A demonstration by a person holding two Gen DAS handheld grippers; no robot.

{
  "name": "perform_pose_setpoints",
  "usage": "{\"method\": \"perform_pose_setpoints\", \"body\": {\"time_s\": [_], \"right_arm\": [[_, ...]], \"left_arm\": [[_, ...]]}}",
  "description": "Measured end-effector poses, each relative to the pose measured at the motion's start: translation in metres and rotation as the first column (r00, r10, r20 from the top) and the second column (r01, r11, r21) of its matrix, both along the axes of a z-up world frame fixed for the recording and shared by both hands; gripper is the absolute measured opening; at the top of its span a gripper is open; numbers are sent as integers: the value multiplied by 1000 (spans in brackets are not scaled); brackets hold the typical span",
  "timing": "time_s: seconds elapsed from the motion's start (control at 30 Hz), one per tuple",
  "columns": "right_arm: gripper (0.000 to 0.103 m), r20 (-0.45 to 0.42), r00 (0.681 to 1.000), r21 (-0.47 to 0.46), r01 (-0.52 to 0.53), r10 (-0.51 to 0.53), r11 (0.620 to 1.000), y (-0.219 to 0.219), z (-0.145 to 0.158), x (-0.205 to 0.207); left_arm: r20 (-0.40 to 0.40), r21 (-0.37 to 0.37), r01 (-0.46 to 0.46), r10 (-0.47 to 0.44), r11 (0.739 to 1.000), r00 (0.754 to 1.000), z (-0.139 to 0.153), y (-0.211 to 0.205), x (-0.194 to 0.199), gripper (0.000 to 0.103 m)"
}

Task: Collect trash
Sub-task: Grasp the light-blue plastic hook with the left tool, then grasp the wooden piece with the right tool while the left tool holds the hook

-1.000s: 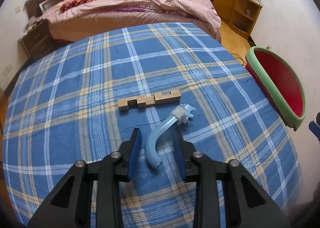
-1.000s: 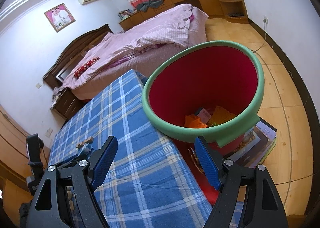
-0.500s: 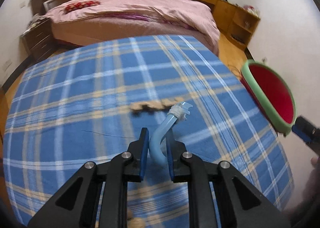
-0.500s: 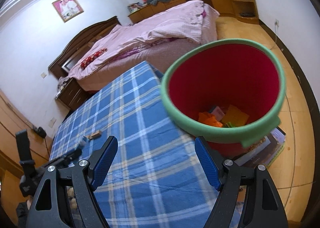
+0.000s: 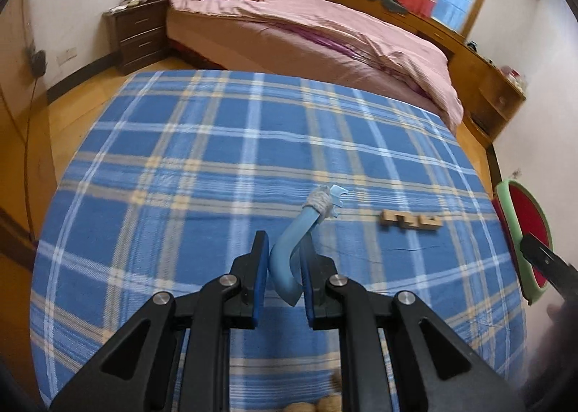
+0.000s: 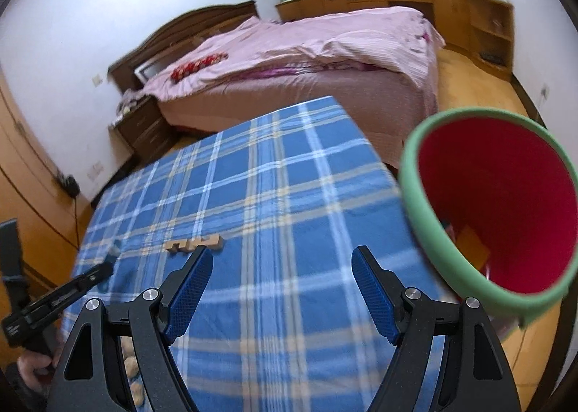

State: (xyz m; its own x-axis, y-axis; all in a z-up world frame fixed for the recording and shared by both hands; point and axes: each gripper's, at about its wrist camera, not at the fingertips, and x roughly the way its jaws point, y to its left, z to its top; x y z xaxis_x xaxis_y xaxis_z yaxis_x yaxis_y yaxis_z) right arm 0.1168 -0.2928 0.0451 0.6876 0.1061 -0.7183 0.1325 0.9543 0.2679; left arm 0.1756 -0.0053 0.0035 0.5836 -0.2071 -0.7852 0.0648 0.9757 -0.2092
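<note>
Left wrist view: our left claw (image 5: 283, 267) grips the blue curved tube (image 5: 289, 249) above the bench (image 5: 180, 166). We carry it level, rightward to the bin (image 6: 426, 195); right claw (image 6: 281, 289) stays clear, spread wide.

wood block (image 5: 410, 222) on table (image 5: 180, 173) (bin (image 5: 505, 209) right)

the left claw (image 5: 283, 258) has closed on the blue tube (image 5: 290, 249) and lifted it off the cloth.
</note>
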Motion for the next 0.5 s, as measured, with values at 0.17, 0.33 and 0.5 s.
{"method": "perform_pose_setpoints", "body": {"time_s": [0.17, 0.33, 0.5], "right_arm": [[80, -50, 998, -92, -47, 43, 995, 20, -16, 40], [80, -115, 990, -170, -103, 84, 980, 33, -36, 71], [80, -141, 984, -249, -138, 105, 959, 41, -46, 84]], "left_arm": [[-2, -14, -33, 33, 999, 999, -6, 14, -1, 16], [-12, -30, -49, 49, 998, 999, -10, 19, -1, 16], [-16, -44, -57, 56, 997, 998, -13, 23, -1, 16]]}}
